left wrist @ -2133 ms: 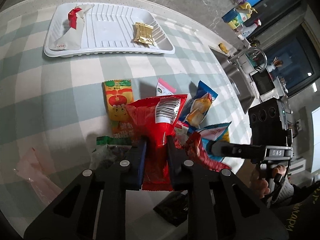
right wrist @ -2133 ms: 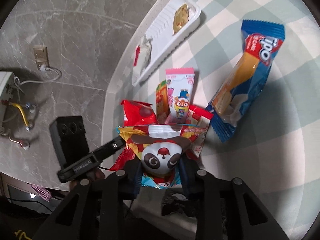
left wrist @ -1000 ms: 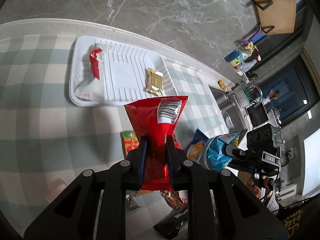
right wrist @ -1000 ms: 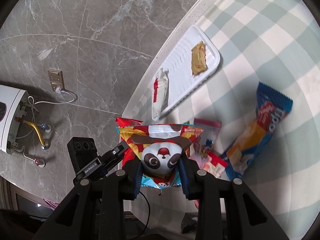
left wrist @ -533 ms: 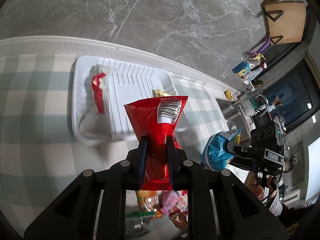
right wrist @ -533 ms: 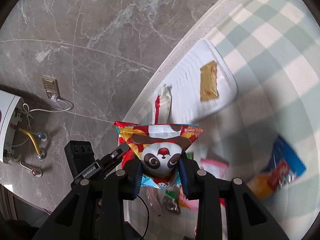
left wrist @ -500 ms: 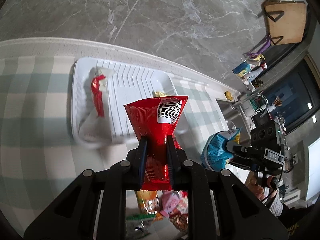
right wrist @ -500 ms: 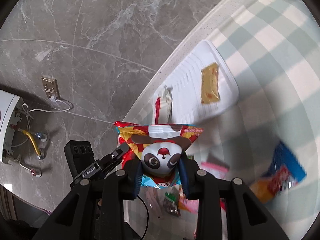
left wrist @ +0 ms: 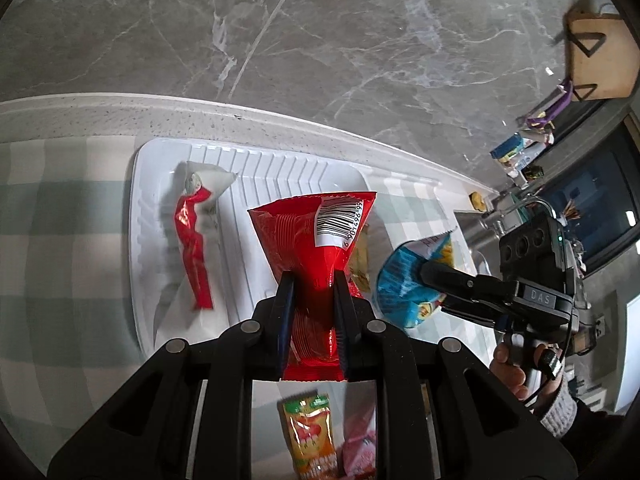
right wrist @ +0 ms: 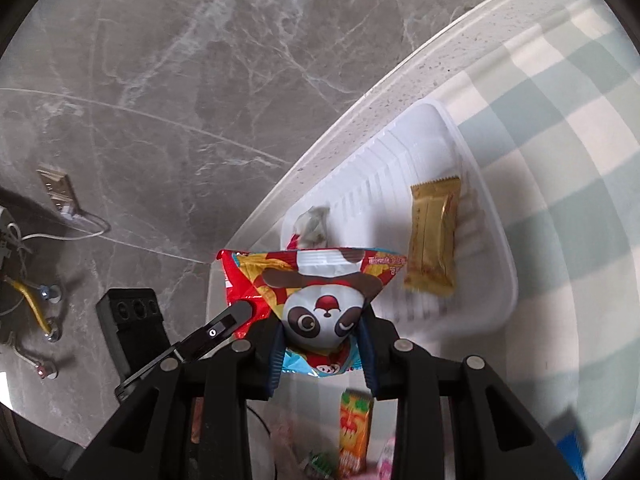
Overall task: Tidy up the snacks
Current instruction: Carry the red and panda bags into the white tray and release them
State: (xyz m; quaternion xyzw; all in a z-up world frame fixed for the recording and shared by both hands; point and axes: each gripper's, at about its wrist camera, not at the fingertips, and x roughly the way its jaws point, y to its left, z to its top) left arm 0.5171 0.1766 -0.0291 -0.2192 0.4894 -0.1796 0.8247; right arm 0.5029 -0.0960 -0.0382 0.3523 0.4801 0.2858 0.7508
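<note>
The red packet (left wrist: 316, 256) is pinched upright in the left tongs (left wrist: 313, 312), its barcode end up, over the white tray (left wrist: 280, 168); the digits are too small to read surely. The panda packet (right wrist: 320, 304) is squeezed in the right tongs (right wrist: 322, 344), whose housing reads "DAS". A second ago both packets hung over the checked bench (right wrist: 560, 160); now they are above the tray, where a gold wrapper (right wrist: 434, 236) lies lengthwise.

We see the tray (left wrist: 256, 152) at the worktop's (left wrist: 64, 208) back edge, one packet (left wrist: 192, 248) lying in its left part, another (right wrist: 434, 240) in its right.
</note>
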